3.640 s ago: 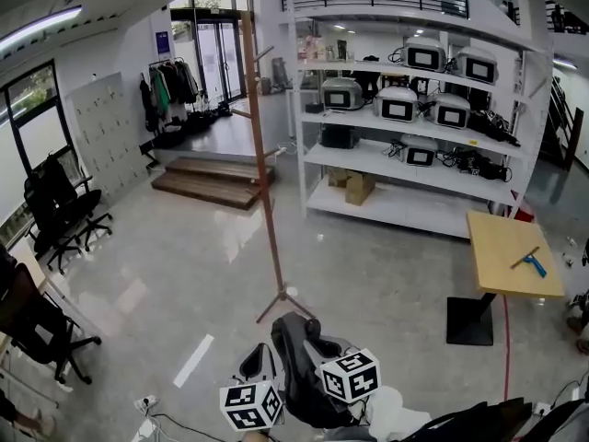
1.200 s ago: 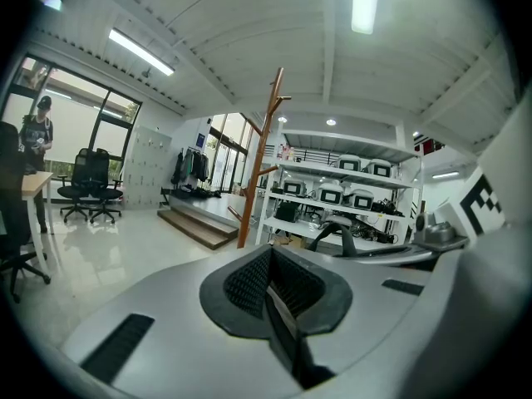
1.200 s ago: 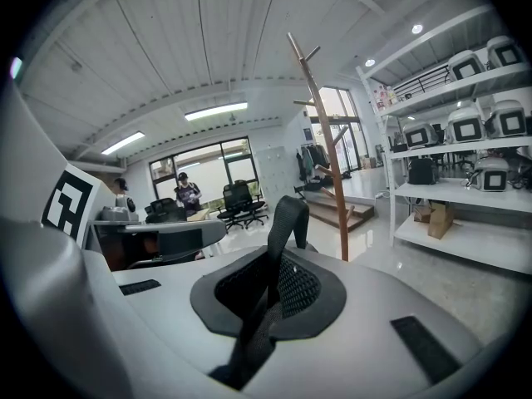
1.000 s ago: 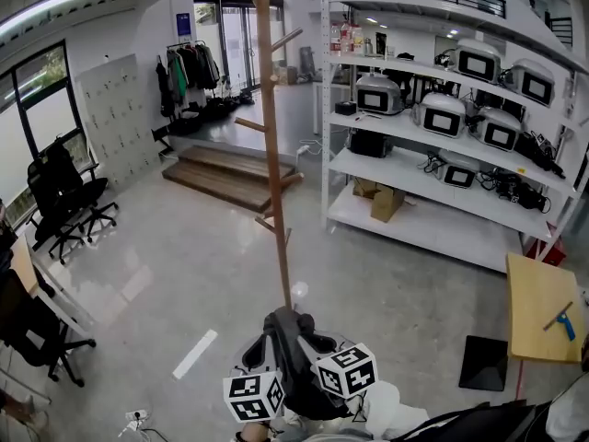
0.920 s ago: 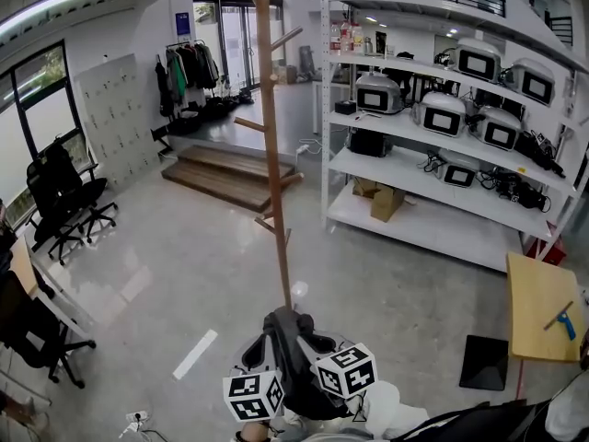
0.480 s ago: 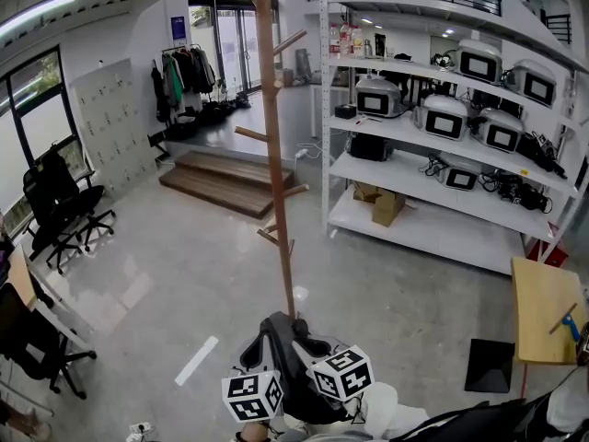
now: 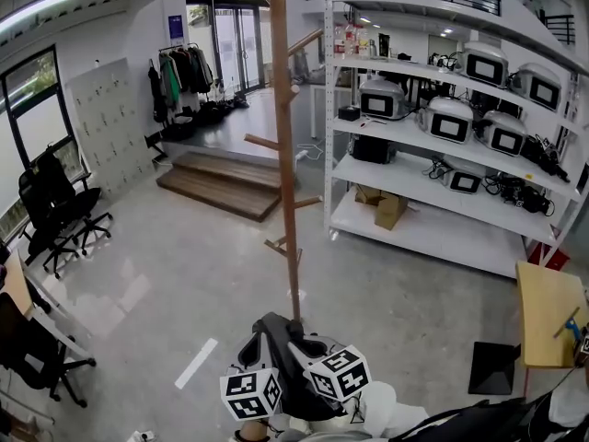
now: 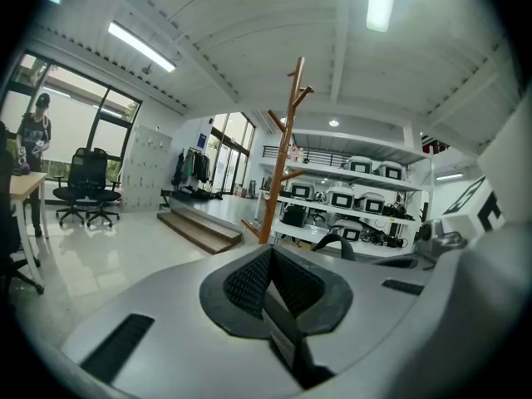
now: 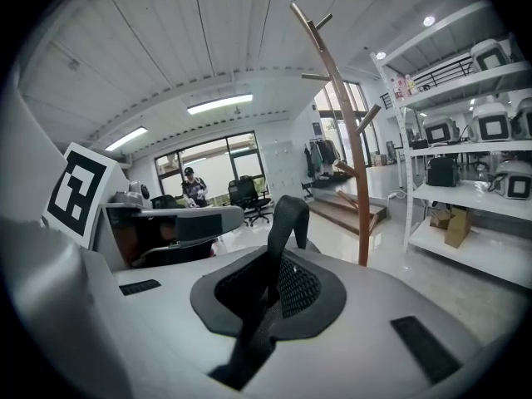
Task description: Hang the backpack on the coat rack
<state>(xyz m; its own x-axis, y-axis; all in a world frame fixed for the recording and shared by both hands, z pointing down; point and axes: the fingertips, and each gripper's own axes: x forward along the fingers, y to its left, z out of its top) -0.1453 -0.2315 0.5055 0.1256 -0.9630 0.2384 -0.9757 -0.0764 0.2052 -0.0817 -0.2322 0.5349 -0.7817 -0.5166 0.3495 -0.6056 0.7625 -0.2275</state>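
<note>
The wooden coat rack (image 7: 286,155) stands just ahead of me, a tall pole with short side pegs. Its base is hidden behind the dark backpack (image 7: 287,366), which I hold up at the bottom of the head view. My left gripper (image 7: 250,394) and right gripper (image 7: 339,373) sit at either side of the bag. In the left gripper view the left gripper (image 8: 270,285) is shut on a flat strap, with the rack (image 8: 283,156) beyond. In the right gripper view the right gripper (image 9: 266,293) is shut on a black padded strap (image 9: 287,219), with the rack (image 9: 345,131) close ahead.
White shelving (image 7: 442,118) with boxy machines runs along the right. A wooden table (image 7: 548,311) stands at far right. Office chairs (image 7: 55,210) are at left, with wooden steps (image 7: 221,187) and a clothes rail (image 7: 179,76) behind. A person (image 9: 193,185) stands far off.
I have come closer to the coat rack: its pole looms larger and its base has slipped behind the backpack. Both grippers keep hold of the bag's straps.
</note>
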